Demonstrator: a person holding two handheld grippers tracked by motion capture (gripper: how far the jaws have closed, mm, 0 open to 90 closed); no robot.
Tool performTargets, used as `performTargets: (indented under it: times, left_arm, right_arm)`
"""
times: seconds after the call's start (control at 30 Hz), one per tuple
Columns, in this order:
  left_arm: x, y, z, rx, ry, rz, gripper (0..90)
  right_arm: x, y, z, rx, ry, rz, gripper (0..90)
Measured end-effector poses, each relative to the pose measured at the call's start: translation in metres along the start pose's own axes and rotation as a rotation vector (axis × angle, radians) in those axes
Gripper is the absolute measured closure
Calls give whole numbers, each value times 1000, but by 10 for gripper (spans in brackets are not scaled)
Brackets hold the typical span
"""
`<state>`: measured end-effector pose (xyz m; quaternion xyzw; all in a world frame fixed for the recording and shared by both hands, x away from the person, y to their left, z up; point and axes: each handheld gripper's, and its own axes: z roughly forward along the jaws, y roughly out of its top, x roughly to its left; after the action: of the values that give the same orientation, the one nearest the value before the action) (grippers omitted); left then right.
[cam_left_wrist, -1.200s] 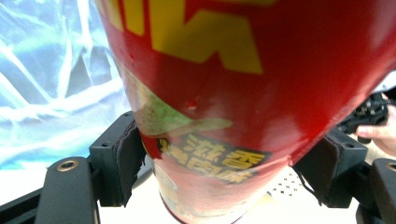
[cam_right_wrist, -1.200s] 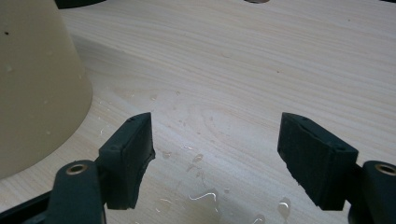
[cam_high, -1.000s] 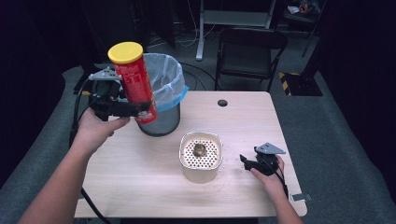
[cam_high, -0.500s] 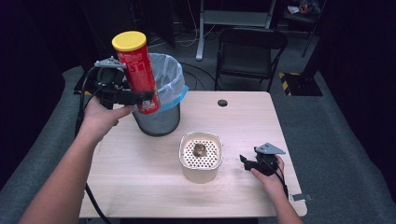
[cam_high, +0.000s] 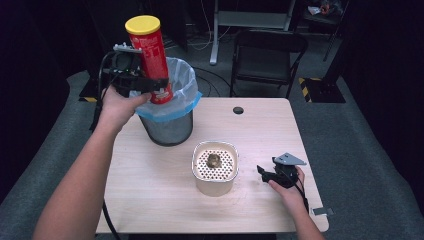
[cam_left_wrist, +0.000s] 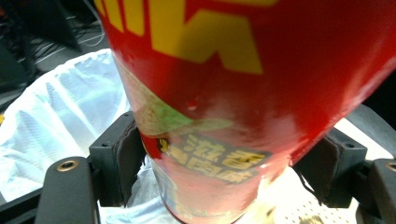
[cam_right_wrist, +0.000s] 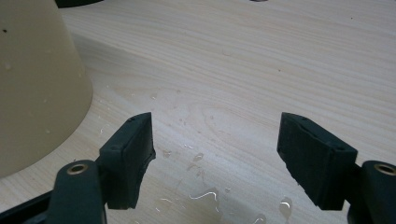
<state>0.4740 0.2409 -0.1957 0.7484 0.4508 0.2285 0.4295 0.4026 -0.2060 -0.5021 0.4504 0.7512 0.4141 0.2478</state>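
Note:
My left gripper (cam_high: 146, 85) is shut on a tall red snack can (cam_high: 149, 57) with a yellow lid, held nearly upright over the near-left rim of the mesh bin (cam_high: 167, 102) lined with a pale blue bag. In the left gripper view both pads (cam_left_wrist: 127, 158) press the can's (cam_left_wrist: 233, 93) lower sides, with the bin liner (cam_left_wrist: 60, 116) below. My right gripper (cam_high: 265, 172) rests low on the table (cam_high: 150, 190) at the right, open with nothing between its pads (cam_right_wrist: 133, 154), just right of the cream perforated container (cam_high: 215, 167).
The cream container holds a small brown lump on its perforated top; its side (cam_right_wrist: 37, 88) shows at left in the right gripper view. Water drops (cam_right_wrist: 205, 191) lie on the wood by the right gripper. A dark cap (cam_high: 238, 110) sits at the table's back. A black chair (cam_high: 265, 55) stands behind.
The left hand has carried the can right and slightly up, from beside the bin to over its rim, and stood it more upright. The right gripper has stayed put.

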Motion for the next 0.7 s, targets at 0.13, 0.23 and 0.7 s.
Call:
performTargets:
  times: [0.13, 0.23, 0.7]
  left_arm:
    - [1, 2, 7, -11, 37, -23, 231]
    - [4, 3, 14, -3, 58, -42, 231]
    - [28, -3, 38, -5, 166, -118, 231]
  right_arm:
    - [0, 0, -1, -1, -1, 2, 267]
    - [-1, 0, 0, -2, 4, -1, 267]
    - [1, -1, 1, 5, 10, -1, 267]
